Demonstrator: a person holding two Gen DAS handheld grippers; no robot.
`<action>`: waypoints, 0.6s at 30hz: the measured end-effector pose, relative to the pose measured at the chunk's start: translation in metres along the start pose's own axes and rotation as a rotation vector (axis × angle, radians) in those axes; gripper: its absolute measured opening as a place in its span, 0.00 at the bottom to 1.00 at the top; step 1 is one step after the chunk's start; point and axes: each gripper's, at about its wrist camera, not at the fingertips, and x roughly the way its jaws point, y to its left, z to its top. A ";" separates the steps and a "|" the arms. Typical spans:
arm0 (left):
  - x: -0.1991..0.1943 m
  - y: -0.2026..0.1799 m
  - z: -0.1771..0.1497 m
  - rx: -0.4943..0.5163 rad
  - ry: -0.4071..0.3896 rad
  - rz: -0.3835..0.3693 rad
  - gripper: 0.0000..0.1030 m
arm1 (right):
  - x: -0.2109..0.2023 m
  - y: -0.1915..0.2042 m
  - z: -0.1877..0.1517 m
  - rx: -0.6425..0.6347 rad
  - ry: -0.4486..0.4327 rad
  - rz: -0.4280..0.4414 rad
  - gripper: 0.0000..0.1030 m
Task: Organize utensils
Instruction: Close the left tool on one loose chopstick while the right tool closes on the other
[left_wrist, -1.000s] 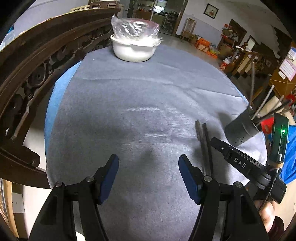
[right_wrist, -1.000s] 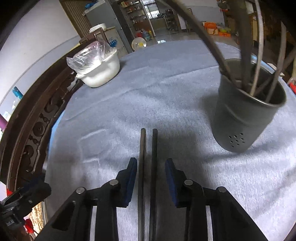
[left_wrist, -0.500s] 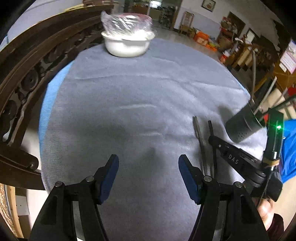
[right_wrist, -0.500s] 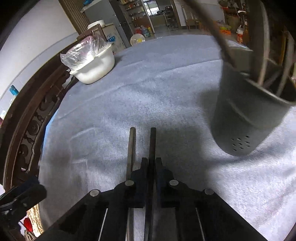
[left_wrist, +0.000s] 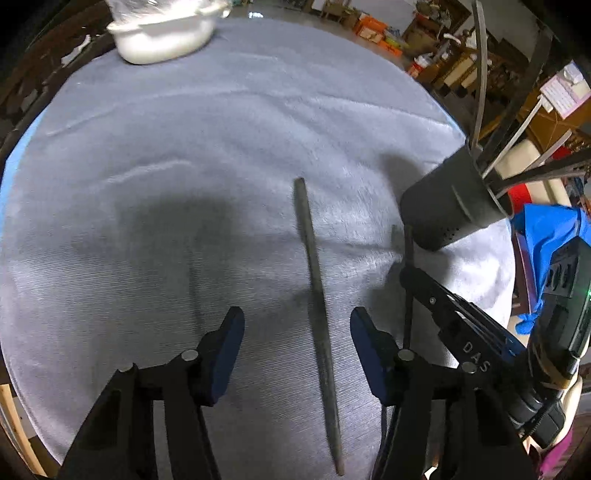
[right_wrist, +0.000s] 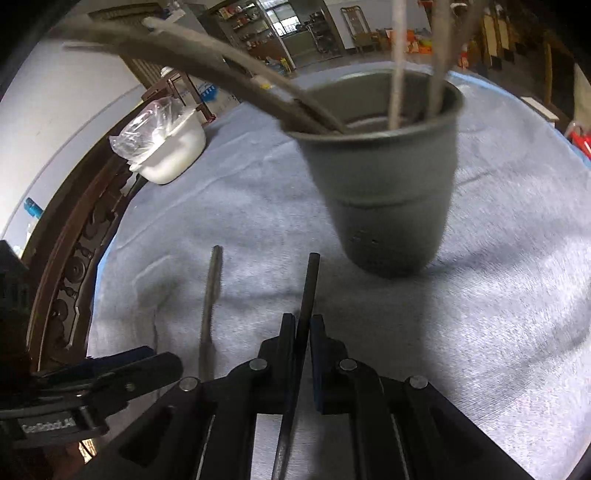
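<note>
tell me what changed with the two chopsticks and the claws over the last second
The right claw shut on the right chopstick and carried it toward the grey utensil cup. The left claw, its jaws just closing, came to straddle the other chopstick without touching it. That chopstick, the cup and the white bowl stayed put.

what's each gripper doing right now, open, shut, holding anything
Left gripper: open, jaws just closing in, astride the loose chopstick on the cloth, not touching it.
Right gripper: shut on the other chopstick.

Dim indoor light, soft shadows, motion blur, strong fisheye bending at edges.
</note>
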 end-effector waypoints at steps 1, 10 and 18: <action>0.004 -0.003 0.000 0.008 0.011 0.002 0.53 | 0.000 -0.001 0.000 0.005 0.001 0.002 0.10; 0.020 -0.015 -0.003 0.037 0.037 0.064 0.34 | -0.001 -0.020 -0.003 0.057 0.021 0.066 0.11; 0.024 -0.034 -0.017 0.116 0.005 0.146 0.30 | 0.001 -0.026 -0.004 0.092 0.033 0.092 0.12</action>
